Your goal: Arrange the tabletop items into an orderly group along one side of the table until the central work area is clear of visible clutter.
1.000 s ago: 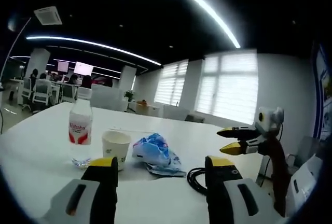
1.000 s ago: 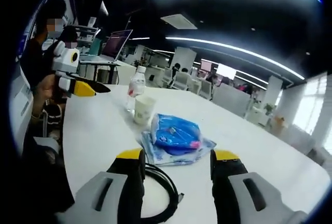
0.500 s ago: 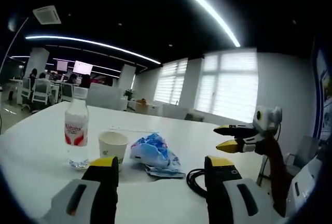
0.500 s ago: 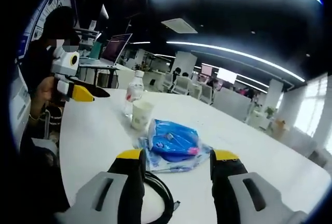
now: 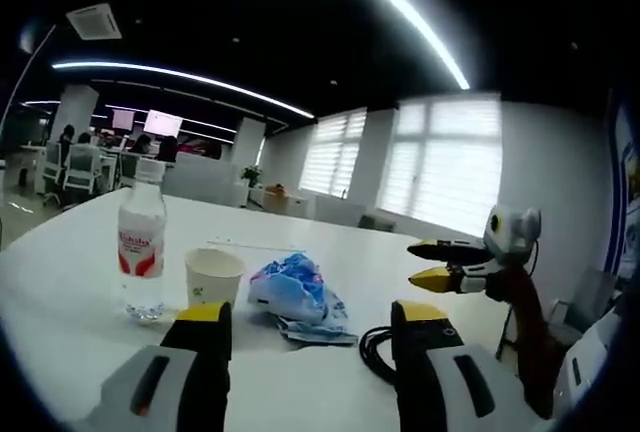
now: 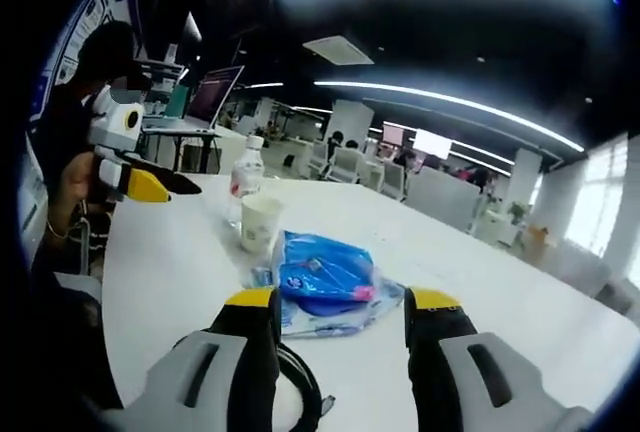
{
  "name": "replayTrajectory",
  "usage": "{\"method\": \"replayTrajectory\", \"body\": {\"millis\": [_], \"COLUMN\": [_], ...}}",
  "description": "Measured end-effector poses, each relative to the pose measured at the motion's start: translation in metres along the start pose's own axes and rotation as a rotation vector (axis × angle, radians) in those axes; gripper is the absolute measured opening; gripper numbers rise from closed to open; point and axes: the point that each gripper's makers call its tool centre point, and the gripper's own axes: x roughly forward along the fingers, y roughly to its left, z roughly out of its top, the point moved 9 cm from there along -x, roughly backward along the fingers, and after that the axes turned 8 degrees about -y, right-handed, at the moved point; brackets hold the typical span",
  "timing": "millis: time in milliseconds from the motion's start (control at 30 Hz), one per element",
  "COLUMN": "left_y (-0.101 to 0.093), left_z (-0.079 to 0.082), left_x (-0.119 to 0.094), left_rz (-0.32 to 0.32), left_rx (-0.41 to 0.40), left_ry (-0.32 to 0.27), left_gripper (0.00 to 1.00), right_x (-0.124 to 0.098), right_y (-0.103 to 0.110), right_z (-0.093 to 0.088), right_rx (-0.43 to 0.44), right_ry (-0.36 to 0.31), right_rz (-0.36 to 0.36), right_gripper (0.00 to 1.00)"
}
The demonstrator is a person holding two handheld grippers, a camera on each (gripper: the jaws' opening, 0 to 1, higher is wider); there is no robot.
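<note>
— Hovering apart-jawed and empty above the white surface [image 5: 60,282]: left tongs [image 5: 305,314], right tongs [image 6: 340,302].
— Beyond them?
— Black cable [image 5: 375,347] nearest, then blue plastic packet [image 6: 320,270], paper cup [image 5: 213,274], water bottle [image 5: 140,250], clustered close together mid-surface.

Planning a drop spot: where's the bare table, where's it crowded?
Bare: the white table beyond the blue packet, and the strip left of the water bottle. Crowded: bottle, paper cup, packet and black cable sit close together in a row.
</note>
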Motion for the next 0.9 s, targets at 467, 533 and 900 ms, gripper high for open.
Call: {"method": "replayTrajectory", "body": {"millis": [467,533,900], "left_y": [-0.004,-0.005,-0.007], "left_z": [-0.003,-0.004,-0.01], "left_x": [0.018,0.021,0.032], "left_rz": [-0.005,-0.01,-0.009], "left_rx": [0.004,-0.003,-0.028], "left_ry": [0.024,0.032,0.053], "left_gripper": [0.6,0.6,0.57], "right_x": [0.008,0.01,0.017], "right_y": [-0.007,-0.008,-0.012], "right_z": [-0.006,-0.006,-0.011], "right_rx": [0.036,0.041,0.04], "right_ry": [-0.002,-0.004,-0.006], "right_rz": [-0.005,-0.005,-0.009], "right_gripper": [0.47,0.47,0.47]}}
